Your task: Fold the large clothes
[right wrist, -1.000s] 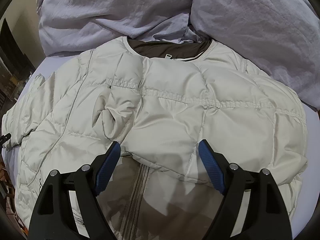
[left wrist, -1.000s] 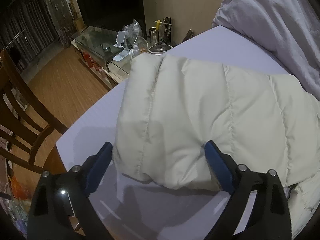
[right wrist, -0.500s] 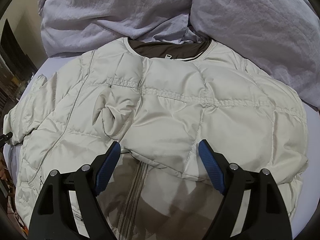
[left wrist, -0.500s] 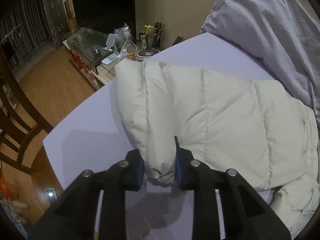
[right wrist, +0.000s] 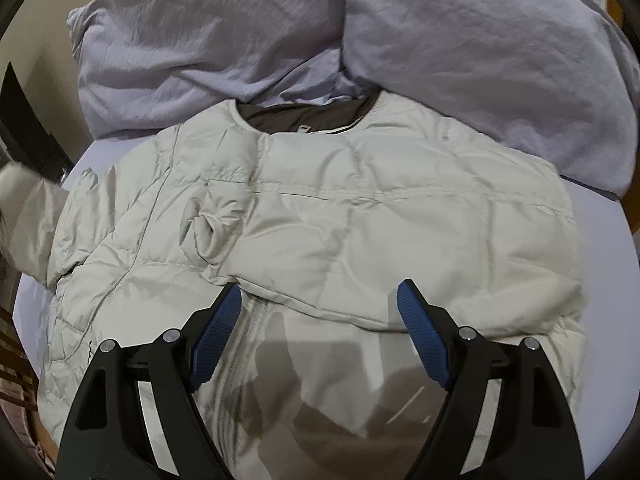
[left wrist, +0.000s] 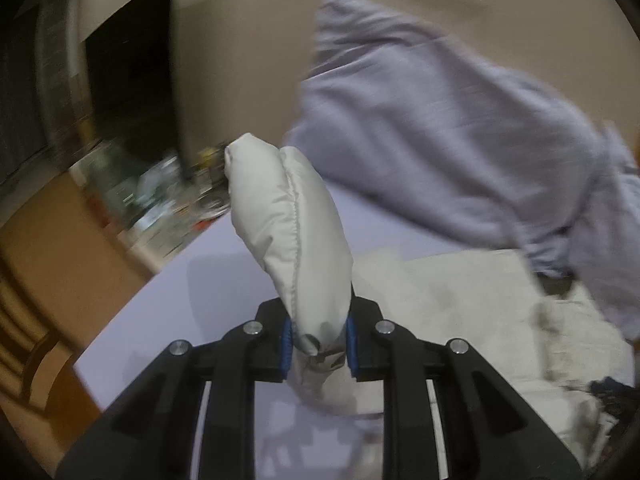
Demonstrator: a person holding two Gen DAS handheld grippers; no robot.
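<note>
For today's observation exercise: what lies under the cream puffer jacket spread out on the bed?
Under the cream puffer jacket a pale lilac sheet shows around its edges. The sheet beneath the jacket's body is covered, so anything lying there cannot be seen. Crumpled lilac bedding sits beyond the collar.

Quilted jacket (right wrist: 360,232) — smooth, faintly glossy cloth

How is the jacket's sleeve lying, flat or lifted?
Lifted: the sleeve stands up off the bed, its cuff pinched in the left gripper.
</note>
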